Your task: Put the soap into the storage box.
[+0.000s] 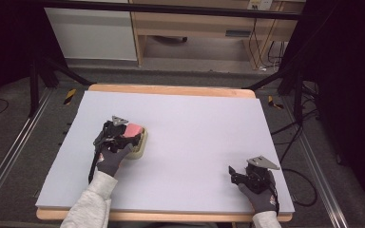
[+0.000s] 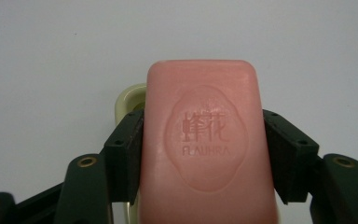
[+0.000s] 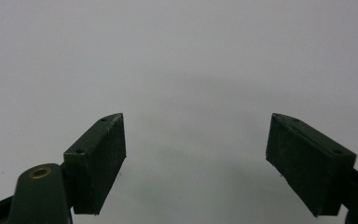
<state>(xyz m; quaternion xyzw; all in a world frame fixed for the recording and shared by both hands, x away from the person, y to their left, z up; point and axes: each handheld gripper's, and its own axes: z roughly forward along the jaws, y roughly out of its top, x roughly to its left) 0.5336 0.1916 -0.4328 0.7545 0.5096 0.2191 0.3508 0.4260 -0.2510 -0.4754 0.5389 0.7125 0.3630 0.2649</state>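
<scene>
Left gripper clamps a pink soap bar above a cream dish; right gripper, jaws wide, sits well apart from it.

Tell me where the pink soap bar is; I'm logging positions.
Left of the table in the high view, the pink soap bar sits between the left gripper jaws, over a cream dish.

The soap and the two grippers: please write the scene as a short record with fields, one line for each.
soap: pink bar, stamped FLAUHRA, over the dish
dish: pale yellow, on the left part of the table, mostly hidden by the soap
left gripper: jaws pressed on both long sides of the soap
right gripper: jaws wide apart, nothing between them, near the table's front right corner
table: covered by a light grey sheet
contact between soap and dish: cannot tell
</scene>
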